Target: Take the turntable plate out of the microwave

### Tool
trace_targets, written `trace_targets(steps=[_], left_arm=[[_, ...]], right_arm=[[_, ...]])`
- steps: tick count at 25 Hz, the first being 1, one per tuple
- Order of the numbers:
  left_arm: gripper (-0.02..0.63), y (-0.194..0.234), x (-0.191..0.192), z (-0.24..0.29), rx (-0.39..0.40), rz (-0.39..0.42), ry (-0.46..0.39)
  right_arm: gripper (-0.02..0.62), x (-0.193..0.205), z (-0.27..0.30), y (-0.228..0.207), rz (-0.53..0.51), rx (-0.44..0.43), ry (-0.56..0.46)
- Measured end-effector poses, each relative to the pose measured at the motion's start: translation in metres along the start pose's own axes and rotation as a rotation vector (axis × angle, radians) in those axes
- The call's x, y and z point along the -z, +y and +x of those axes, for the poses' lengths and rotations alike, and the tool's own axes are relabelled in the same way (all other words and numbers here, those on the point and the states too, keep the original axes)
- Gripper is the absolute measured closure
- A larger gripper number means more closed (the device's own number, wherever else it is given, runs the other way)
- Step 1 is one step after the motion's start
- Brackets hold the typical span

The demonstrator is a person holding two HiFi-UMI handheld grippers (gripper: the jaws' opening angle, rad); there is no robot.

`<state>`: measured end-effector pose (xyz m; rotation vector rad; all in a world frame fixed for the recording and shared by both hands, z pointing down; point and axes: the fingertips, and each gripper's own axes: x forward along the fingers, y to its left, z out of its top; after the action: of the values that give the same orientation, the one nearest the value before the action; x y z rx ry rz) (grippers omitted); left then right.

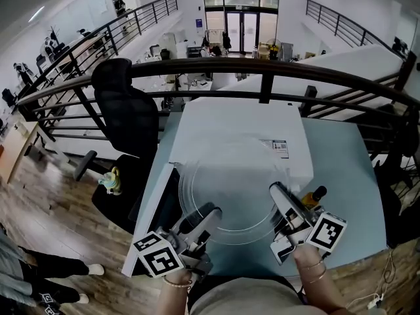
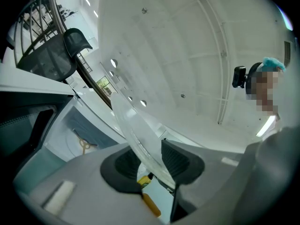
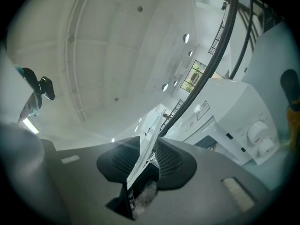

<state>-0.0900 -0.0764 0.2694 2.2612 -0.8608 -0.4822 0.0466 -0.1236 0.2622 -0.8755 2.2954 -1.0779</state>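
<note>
The left claw is clamped on the near-left rim of the clear glass plate, and the right claw pinches the plate's right rim. Held between them, the plate is outside the white microwave, above the pale blue tabletop. Farther back, the open microwave holds a small tan ring.

Left gripper: grey two-jaw tool with black ribbed pads, pointing forward and inward; jaws clamped on the near-left rim of the clear round glass turntable plate.
Right gripper: same build, pointing forward and inward; jaws pinching the plate's right rim.
Left hand: low, behind its gripper.
Right hand: low, behind its gripper, bangles at the wrist.
</note>
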Motion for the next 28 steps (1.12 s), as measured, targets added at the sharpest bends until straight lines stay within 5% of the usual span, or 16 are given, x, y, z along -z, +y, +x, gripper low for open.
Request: trace_targets(steps=[28], left_arm=[[0.468,0.0058,0.0022,0.0,-0.006,-0.009,0.017]], right_arm=[[0.468,0.0048,-0.0008,-0.0068,0.018,0.019,-0.006]])
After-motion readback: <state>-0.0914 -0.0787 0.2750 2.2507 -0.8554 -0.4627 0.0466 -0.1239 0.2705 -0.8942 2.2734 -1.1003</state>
